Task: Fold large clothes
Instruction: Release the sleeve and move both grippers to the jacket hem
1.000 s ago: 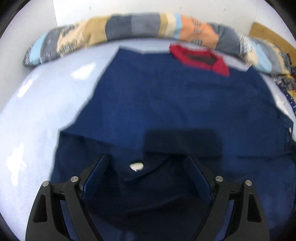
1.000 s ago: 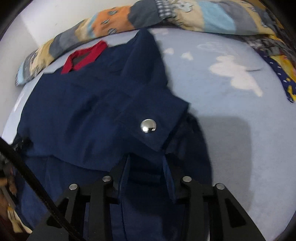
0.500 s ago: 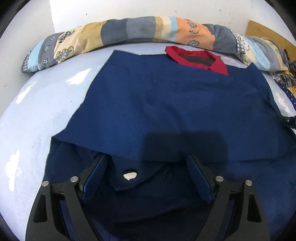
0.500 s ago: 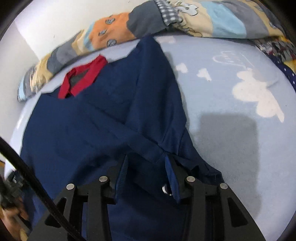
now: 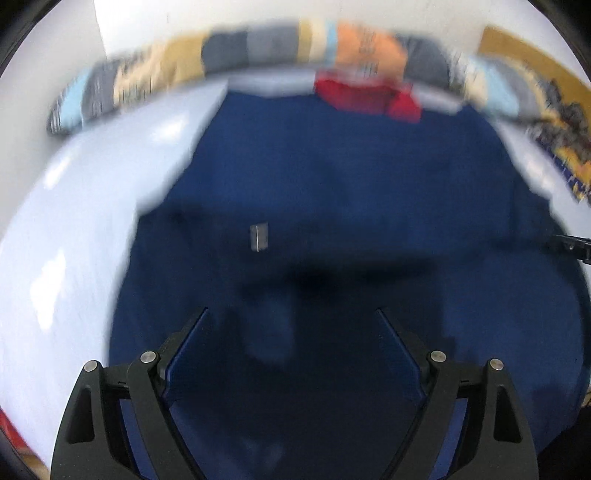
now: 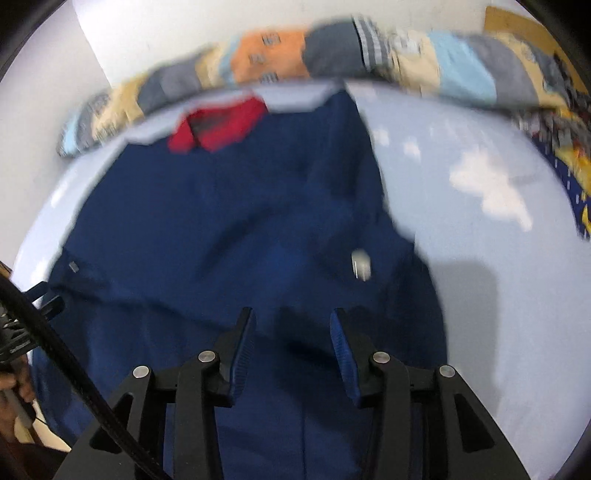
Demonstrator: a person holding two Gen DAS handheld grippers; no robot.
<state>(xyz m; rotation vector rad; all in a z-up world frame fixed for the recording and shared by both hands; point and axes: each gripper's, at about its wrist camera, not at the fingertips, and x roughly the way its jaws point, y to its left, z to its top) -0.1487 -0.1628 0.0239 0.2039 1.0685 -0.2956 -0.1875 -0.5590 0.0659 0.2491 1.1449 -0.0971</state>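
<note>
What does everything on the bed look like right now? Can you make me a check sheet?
Surface: pale blue bed sheet with white clouds.
Job's things: navy jacket spread flat, red collar at the far end, snap on a folded-in cuff.
Clutter: patchwork quilt rolled along the wall; patterned cloth at the right.
Grippers: left hand-held gripper wide open, empty; right hand-held gripper open, empty.
Cables: black cable beside the right hand-held gripper.
Surroundings: white wall.

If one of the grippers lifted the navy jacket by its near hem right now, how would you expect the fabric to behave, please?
The navy jacket would probably drape and sag, since it lies flat with soft folded-over sleeves. It likely has some weight, being large across the light blue bedsheet. The metal snap suggests thicker cuffs that should grip well.
</note>
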